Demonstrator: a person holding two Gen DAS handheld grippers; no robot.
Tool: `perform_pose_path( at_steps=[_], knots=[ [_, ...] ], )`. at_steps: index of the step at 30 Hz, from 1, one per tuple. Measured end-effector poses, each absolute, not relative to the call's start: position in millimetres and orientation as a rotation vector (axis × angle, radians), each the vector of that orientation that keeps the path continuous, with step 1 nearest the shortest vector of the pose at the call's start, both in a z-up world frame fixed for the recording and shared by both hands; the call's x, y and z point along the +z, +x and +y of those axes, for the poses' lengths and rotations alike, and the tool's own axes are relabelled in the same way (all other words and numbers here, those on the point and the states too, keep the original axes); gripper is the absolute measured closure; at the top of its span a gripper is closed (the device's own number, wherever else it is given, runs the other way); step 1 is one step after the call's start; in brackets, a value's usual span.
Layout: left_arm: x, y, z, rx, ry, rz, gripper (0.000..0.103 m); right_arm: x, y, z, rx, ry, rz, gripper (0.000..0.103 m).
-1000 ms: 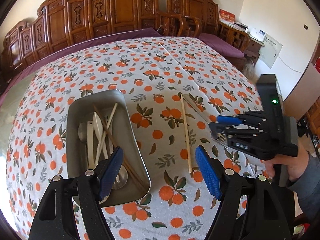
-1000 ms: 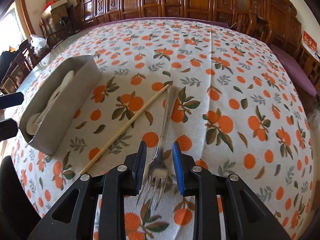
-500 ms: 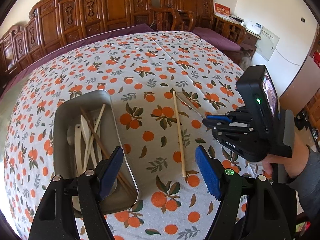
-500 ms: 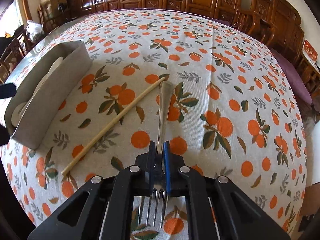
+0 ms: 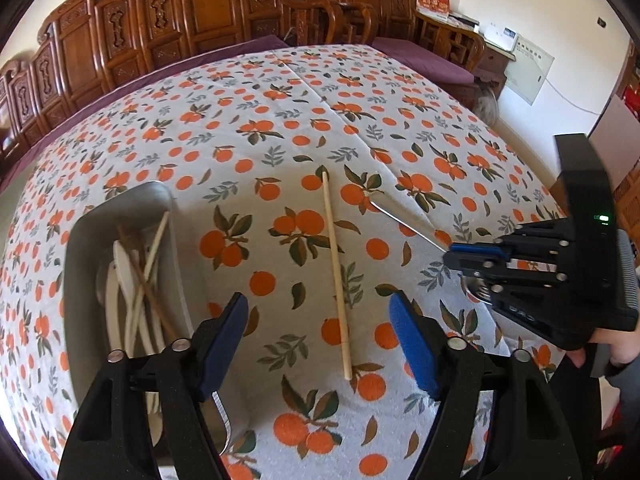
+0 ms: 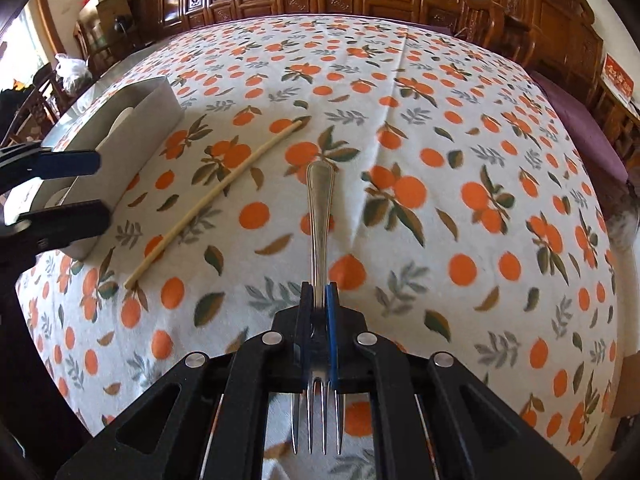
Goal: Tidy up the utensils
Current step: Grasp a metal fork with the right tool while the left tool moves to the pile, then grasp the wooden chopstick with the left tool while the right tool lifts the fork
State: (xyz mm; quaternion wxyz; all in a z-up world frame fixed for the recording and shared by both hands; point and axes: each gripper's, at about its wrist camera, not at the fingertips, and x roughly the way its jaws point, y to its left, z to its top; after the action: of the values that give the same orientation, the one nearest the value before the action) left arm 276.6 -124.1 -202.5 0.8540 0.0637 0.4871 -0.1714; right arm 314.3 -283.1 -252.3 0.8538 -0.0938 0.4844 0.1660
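Beside the tray [image 5: 80,240], no legible writing shows.

In the left wrist view, the near end of the metal tray [image 5: 120,220] is hidden behind the left gripper's [image 5: 320,340] fingers [image 5: 218,338], so the lower ends of the utensils [image 5: 138,280] inside cannot be seen. The fork [image 5: 404,218] shows only its handle there; its neck vanishes inside the right gripper [image 5: 460,258]. In the right wrist view, the fork's neck is covered by the fingers [image 6: 331,320], and the tray's contents are mostly hidden by its wall [image 6: 132,132]. The hand [image 5: 612,354] is cut off by the picture's edge.
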Motion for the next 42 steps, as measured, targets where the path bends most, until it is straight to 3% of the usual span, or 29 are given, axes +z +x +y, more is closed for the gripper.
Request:
perform_pose_path(
  at_steps=[16, 22, 24, 25, 42],
  knots=[
    [-247, 311, -150, -0.349, 0.145, 1.136, 0.077, -255, 304, -297, 0.341, -0.205, 1.004, 0.095],
    [-249, 318, -149, -0.345, 0.148, 1.138, 0.079, -255, 303, -297, 0.337, -0.198, 1.003, 0.094],
    [-249, 319, -150, -0.336, 0.154, 1.135, 0.086, -255, 304, -297, 0.337, -0.197, 1.003, 0.094],
    [-250, 319, -150, -0.338, 0.156, 1.135, 0.098, -255, 304, -297, 0.336, -0.195, 1.002, 0.094],
    [-211, 284, -126, -0.364, 0.111, 1.089, 0.099, -254, 308, -289, 0.323, -0.161, 1.009, 0.095]
  ],
)
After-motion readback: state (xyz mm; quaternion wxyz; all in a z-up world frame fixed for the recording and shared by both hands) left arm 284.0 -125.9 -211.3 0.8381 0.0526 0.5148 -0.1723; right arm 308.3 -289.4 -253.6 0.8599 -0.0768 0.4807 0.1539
